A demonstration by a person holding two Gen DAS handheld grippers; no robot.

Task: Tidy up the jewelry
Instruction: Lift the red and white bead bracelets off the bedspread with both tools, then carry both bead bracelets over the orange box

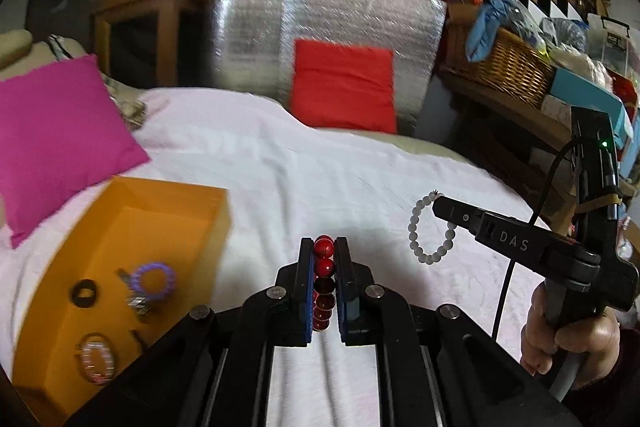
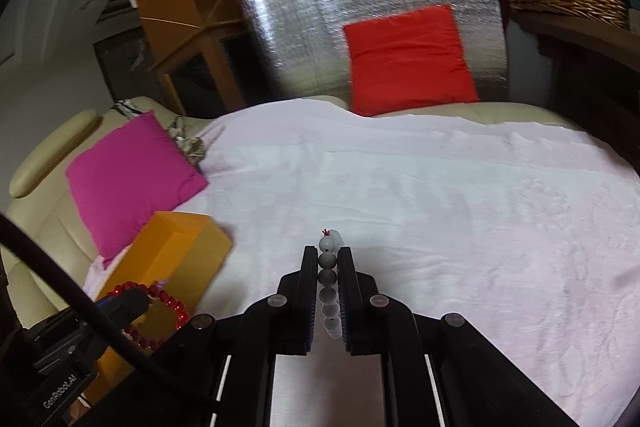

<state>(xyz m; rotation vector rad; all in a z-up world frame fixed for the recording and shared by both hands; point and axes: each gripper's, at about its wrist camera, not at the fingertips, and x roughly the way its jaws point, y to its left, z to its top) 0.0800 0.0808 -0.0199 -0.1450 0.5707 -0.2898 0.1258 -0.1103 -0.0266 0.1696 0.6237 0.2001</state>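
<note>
My left gripper [image 1: 324,247] is shut on a red bead bracelet [image 1: 323,267], held above the white-pink sheet; the bracelet also shows in the right wrist view [image 2: 160,311], hanging over the box. My right gripper [image 2: 327,255] is shut on a white bead bracelet [image 2: 328,267]; in the left wrist view this gripper [image 1: 440,205] holds the white loop [image 1: 430,233] dangling to my right. An open orange box [image 1: 168,211] lies at lower left and holds a purple bracelet [image 1: 154,281], a black ring [image 1: 84,293], a silvery piece [image 1: 138,303] and a pinkish bangle [image 1: 96,357].
A magenta cushion [image 1: 60,143] lies left of the box, a red cushion [image 1: 344,85] leans on a silver foil panel [image 1: 320,15] at the back. A wicker basket [image 1: 512,67] sits on a cluttered shelf at right. The sheet [image 2: 440,195] covers the surface.
</note>
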